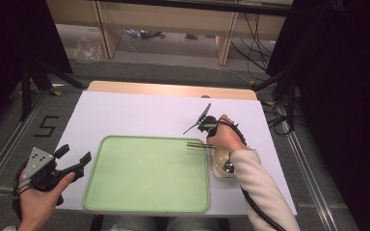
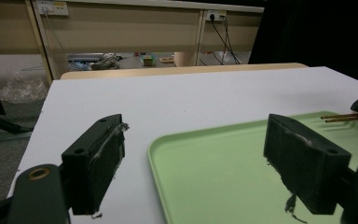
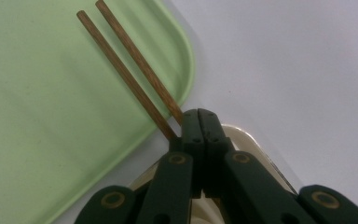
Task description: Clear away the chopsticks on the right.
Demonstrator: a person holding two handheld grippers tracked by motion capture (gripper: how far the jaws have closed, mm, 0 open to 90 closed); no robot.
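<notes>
A pair of brown wooden chopsticks (image 1: 197,144) juts out over the right edge of the pale green tray (image 1: 147,173). My right gripper (image 1: 211,143) is shut on their near ends. In the right gripper view the two sticks (image 3: 130,70) fan out from the closed jaws (image 3: 199,116) above the tray's corner (image 3: 51,116). My left gripper (image 1: 74,154) hovers open at the tray's left edge with nothing between its pads (image 2: 98,163). From there the chopsticks (image 2: 347,116) show at the far right, over the tray (image 2: 214,172).
A beige bowl (image 1: 220,168) stands just right of the tray, under my right wrist; its rim (image 3: 247,140) peeks out beneath the jaws. The white table top (image 1: 139,113) stretches behind the tray. Dark stands and cables surround the table.
</notes>
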